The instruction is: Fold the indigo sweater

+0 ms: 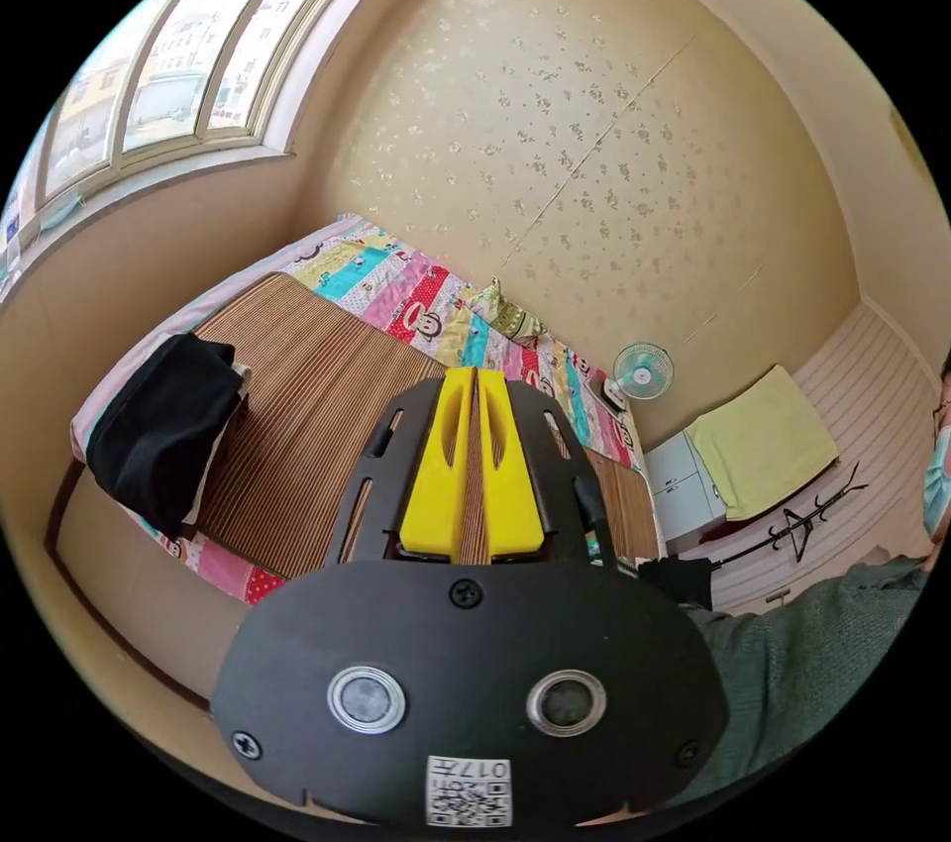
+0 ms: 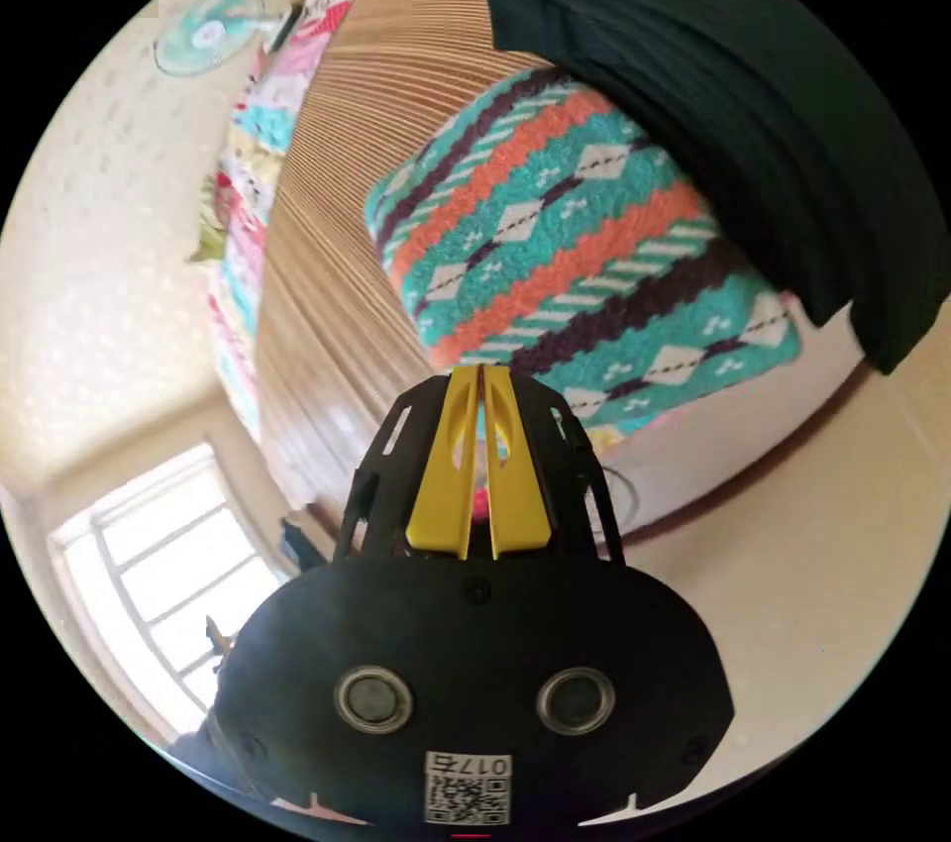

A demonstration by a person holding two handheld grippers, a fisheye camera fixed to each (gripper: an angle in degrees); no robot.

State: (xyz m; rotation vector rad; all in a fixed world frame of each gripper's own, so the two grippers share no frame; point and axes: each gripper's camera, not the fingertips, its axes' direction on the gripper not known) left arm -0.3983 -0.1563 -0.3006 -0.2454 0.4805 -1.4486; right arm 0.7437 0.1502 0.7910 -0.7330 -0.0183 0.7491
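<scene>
Both tools are pressed together and hold nothing: the left tool [image 1: 476, 373] is high above the bed [image 1: 297, 406], the right tool [image 2: 480, 371] near a folded patterned knit [image 2: 575, 267]. The dark bundle [image 1: 163, 431] at the bed's corner is perhaps the indigo sweater. It looks soft and floppy, so I would grip its 2 shoulders.

Sunlit window [image 1: 188, 50], floral wallpaper [image 1: 594, 119]
</scene>
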